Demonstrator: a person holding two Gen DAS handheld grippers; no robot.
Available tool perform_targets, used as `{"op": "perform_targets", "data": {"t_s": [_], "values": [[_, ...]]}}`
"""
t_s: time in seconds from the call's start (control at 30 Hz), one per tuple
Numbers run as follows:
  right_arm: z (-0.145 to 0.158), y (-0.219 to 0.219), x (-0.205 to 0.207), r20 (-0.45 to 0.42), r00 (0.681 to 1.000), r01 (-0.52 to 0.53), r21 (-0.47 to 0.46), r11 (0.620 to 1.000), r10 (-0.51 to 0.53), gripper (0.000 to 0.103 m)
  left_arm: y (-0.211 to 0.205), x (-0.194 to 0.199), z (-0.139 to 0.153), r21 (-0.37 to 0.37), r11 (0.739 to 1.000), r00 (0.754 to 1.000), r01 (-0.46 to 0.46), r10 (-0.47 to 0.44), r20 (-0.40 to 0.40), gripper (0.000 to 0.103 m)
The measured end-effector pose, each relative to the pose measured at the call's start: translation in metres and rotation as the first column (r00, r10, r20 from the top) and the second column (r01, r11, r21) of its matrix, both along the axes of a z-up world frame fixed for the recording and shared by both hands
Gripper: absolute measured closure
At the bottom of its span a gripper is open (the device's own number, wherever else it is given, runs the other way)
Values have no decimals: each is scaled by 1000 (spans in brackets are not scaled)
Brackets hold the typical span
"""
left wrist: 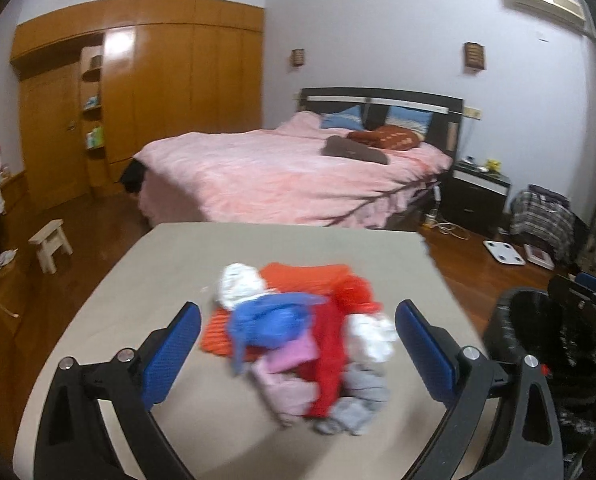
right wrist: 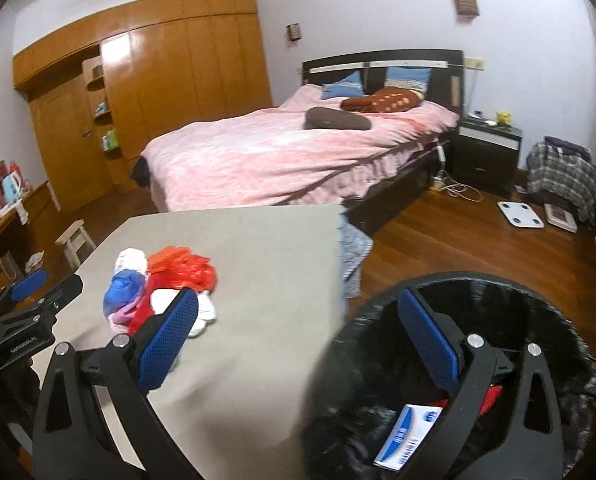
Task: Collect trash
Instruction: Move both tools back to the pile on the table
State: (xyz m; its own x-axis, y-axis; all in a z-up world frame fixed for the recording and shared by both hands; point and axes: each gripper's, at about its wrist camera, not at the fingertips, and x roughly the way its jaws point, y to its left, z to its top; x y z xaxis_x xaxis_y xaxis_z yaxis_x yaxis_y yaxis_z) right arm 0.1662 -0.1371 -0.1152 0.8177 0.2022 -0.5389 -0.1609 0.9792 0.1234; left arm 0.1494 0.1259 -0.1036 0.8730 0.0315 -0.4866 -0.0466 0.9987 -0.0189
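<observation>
A heap of crumpled trash (left wrist: 298, 340), red, orange, blue, pink, white and grey bags and wrappers, lies on the beige table (left wrist: 138, 280). My left gripper (left wrist: 298, 356) hangs open over the near side of the heap, which lies between its blue pads without touching them. In the right wrist view the heap (right wrist: 162, 292) is at the left, partly behind one blue pad. My right gripper (right wrist: 298, 344) is open with nothing in it, straddling the table's right edge and a black-lined trash bin (right wrist: 478, 292). A blue-and-white packet (right wrist: 406, 436) and something red lie in the bin.
The bin (left wrist: 538, 340) stands at the table's right side, with the right gripper (left wrist: 586, 292) above it. Beyond the table is a pink-covered bed (left wrist: 290, 168), a wooden wardrobe (left wrist: 158, 92), a small stool (left wrist: 52, 248), a nightstand (right wrist: 490, 148) and a white scale (right wrist: 520, 214) on the wood floor.
</observation>
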Motion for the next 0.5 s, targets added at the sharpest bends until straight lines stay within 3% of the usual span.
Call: {"op": "perform_targets", "data": {"t_s": [0.33,0.5], "values": [[-14,70,28,-11,993,-120,2,993,120,6,53,9,-11,19,994,994,-106,106,-7,13],[-25,106,38,-37,983,-181,11,983,181,20,74,13,-18,15,989,989,-144,145,-23,16]]}}
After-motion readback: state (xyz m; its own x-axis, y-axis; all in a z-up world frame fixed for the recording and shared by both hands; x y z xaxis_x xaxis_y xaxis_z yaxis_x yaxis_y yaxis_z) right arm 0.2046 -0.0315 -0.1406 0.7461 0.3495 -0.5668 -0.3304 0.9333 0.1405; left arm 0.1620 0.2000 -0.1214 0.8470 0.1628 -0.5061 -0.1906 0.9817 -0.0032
